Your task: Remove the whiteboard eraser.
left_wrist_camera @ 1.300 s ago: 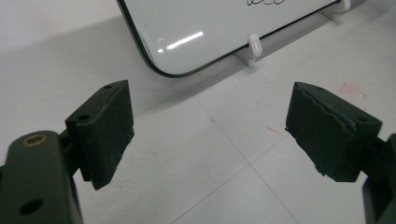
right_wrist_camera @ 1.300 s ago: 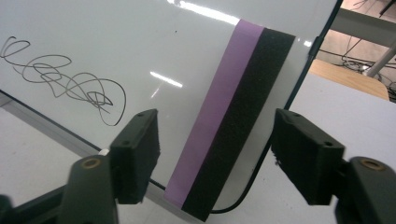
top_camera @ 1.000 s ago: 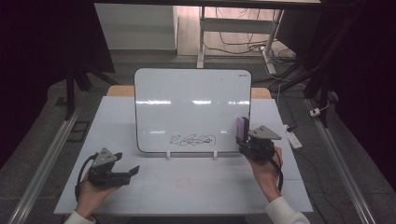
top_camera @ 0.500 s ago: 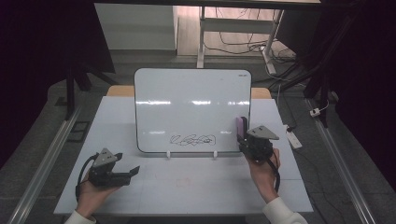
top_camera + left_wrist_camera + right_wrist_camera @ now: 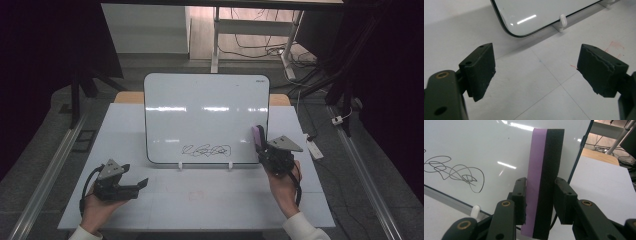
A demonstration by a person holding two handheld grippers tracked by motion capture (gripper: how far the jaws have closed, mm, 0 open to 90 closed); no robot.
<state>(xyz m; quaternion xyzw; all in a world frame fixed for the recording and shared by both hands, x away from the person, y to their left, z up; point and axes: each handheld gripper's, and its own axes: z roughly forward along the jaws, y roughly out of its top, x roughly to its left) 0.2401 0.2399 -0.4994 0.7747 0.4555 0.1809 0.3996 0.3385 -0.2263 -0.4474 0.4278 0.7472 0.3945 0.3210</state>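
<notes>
Presently on the table point(image 5: 165, 200):

Whiteboard point(image 5: 205, 115) — stands tilted back on two small white feet point(image 5: 180, 165) at the middle of the white tabletop, its dark rim rounded at the corners. A black scribble point(image 5: 206, 150) sits low on its face, near the bottom edge. Ceiling lights glare across the glossy surface.

Eraser point(image 5: 544, 180) — a block with a purple layer and a black foam layer, held upright. In the right gripper view it rises between the two black jaws, which press on its two broad faces, purple to one side and black to the other. These jaws have just been closing on it. In the high view the eraser point(image 5: 258, 138) stands just in front of the whiteboard's lower right corner; whether it touches the board cannot be told from here. The scribble lies to its left, apart from it.

Right gripper point(image 5: 262, 149) — held in the person's right hand point(image 5: 284, 185), clamped on the eraser, pointing toward the board.

Left gripper point(image 5: 142, 183) — held in the person's left hand point(image 5: 97, 210), low over the table's near left part, well apart from the board. Its jaws stand wide, with nothing between them — bare tabletop and the board's lower corner show beyond.

Faint red marks point(image 5: 615, 46) — on the tabletop in front of the board.
</notes>
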